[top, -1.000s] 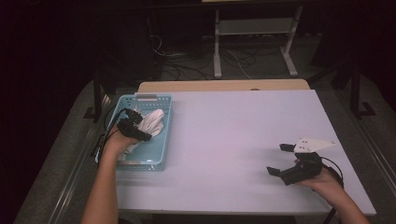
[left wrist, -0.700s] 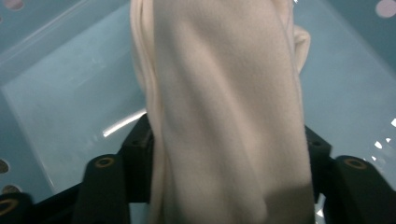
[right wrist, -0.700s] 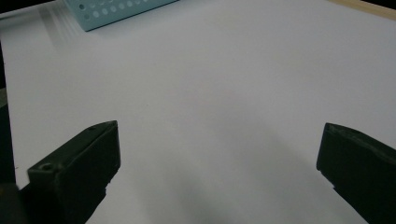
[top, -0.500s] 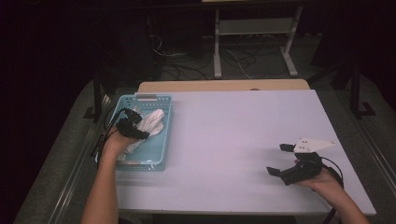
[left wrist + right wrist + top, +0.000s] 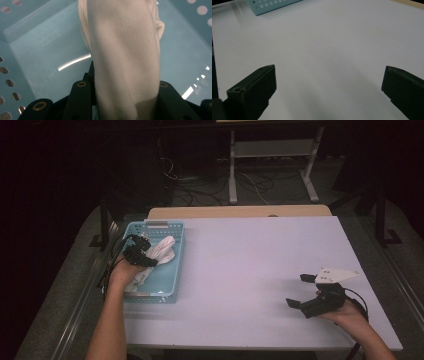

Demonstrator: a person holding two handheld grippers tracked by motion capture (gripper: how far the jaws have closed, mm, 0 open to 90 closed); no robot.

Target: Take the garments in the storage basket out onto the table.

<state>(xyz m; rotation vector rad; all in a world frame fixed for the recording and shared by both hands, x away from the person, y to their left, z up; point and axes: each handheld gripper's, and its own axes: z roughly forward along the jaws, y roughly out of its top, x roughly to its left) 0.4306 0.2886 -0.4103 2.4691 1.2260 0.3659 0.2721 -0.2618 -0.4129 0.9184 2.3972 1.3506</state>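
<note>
A light blue perforated basket [image 5: 172, 292] stands at the table's left side, and its corner shows in the right gripper view [image 5: 272, 3]. In it lies a white cloth [image 5: 162, 249], seen close up as a cream fabric strip [image 5: 122, 45]. My left gripper [image 5: 145, 255] reaches into the basket. Its jaws have just been closing, and both now press on the cloth [image 5: 125, 95]. My right gripper [image 5: 299, 290] rests low over the table near the front right corner. It is open, with bare tabletop between its jaws [image 5: 329, 75].
A glossy clear sheet [image 5: 45, 45] lines the basket floor under the cloth. The white table [image 5: 250, 260] spreads between the two hands. A wooden board [image 5: 240, 212] borders its far edge, with a metal stand [image 5: 270, 165] and cables on the dark floor behind.
</note>
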